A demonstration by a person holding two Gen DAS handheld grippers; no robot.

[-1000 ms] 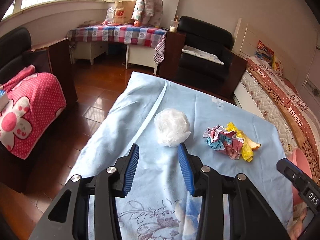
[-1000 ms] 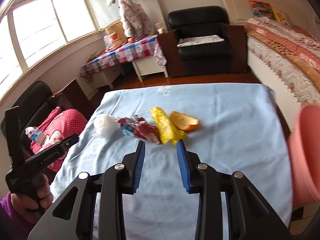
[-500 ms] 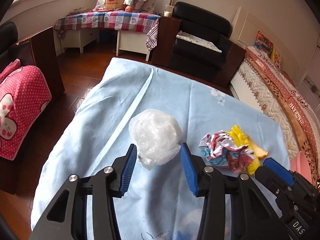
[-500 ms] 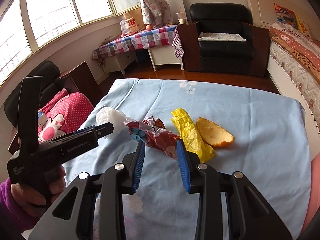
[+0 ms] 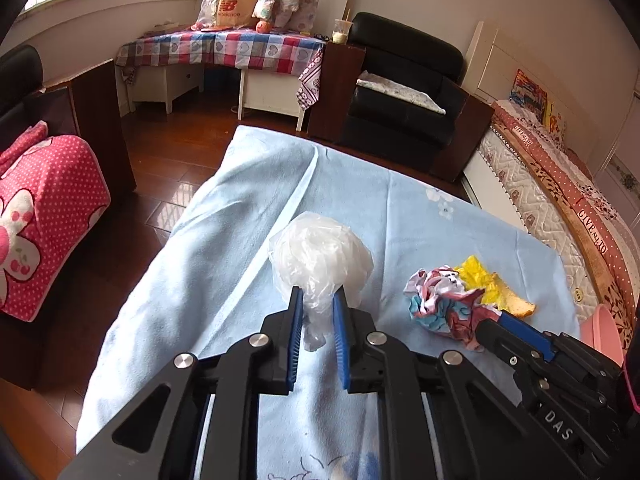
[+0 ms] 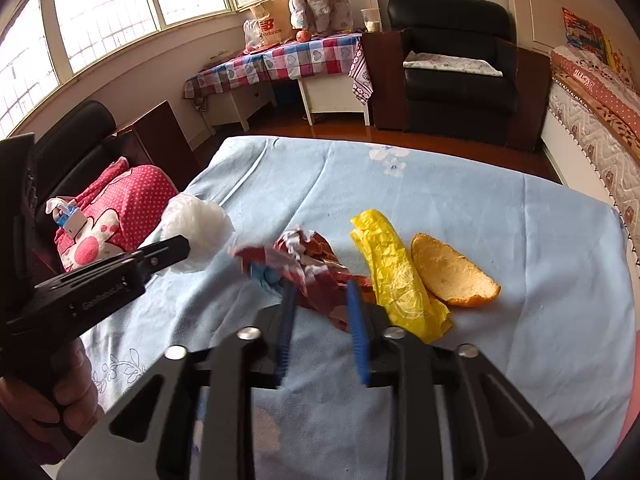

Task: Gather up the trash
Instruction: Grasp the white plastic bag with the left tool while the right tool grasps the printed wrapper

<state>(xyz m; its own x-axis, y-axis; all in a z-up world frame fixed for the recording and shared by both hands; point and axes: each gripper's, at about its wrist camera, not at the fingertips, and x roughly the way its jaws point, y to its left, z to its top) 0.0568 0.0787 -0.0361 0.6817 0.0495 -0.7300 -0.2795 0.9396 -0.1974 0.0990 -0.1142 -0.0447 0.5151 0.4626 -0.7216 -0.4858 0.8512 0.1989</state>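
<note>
Pinching down on the clear plastic bag (image 5: 320, 256), the left claw (image 5: 317, 304) has just been closing, and its blue pads now squeeze the bag's lower tail between them, the puffed top bulging above the fingertips. The bag sits on the pale blue cloth (image 5: 224, 248) that covers the table, near its left side. To the right, the right claw (image 6: 320, 300) has also just been closing; its pads stand either side of the crumpled red and blue wrapper (image 6: 308, 264) and appear to press on its near edge, though that part is blurred. Just beside the wrapper lies a yellow plastic scrap (image 6: 394, 268), and touching that, a curved piece of orange peel (image 6: 452, 276). All four bits of trash lie in a loose row across the middle of the cloth. A hand (image 6: 68, 388) grips the handle of the left claw at the lower left of the right view. A pink bin (image 5: 600, 328) shows at the table's right edge. Beyond stand a black armchair (image 5: 404, 92), a checked table (image 5: 224, 46) under the window and a bed (image 5: 560, 184).
</note>
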